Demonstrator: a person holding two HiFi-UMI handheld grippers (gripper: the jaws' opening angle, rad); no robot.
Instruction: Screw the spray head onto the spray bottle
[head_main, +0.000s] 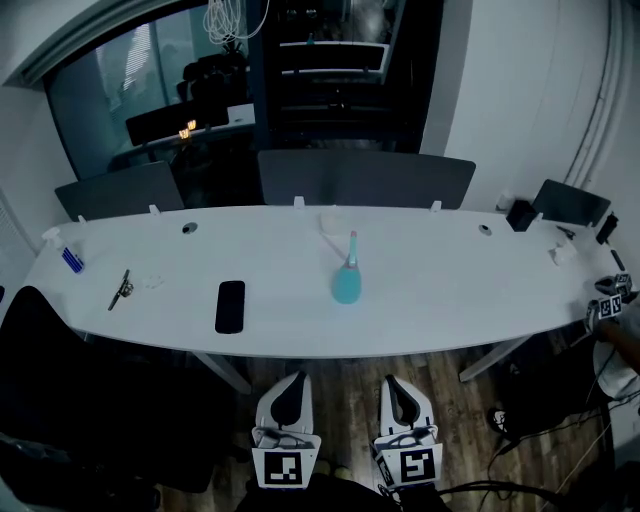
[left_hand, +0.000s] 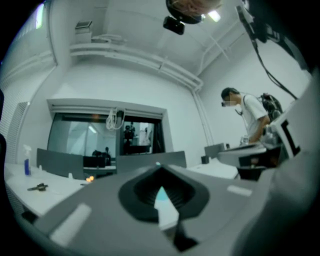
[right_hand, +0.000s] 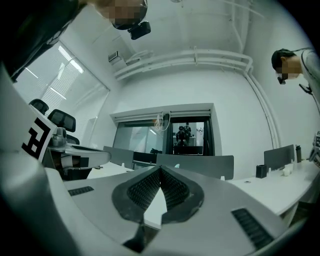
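A teal spray bottle (head_main: 346, 285) rests near the middle of the long white table (head_main: 450, 290), its thin neck pointing toward the far side. A small white piece (head_main: 330, 222) lies just beyond it; I cannot tell whether it is the spray head. Both grippers hang side by side below the table's near edge, over the wooden floor. My left gripper (head_main: 290, 385) (left_hand: 159, 170) is shut with nothing in it. My right gripper (head_main: 398, 390) (right_hand: 160, 170) is shut and empty too. A teal sliver of the bottle (left_hand: 161, 192) shows through the left jaws' notch.
A black phone (head_main: 230, 306) lies left of the bottle. Further left are a metal tool (head_main: 121, 289) and a small blue bottle (head_main: 70, 258). Grey dividers (head_main: 365, 178) line the far edge, and a black box (head_main: 519, 214) sits far right. A person (left_hand: 247, 117) stands at the right end.
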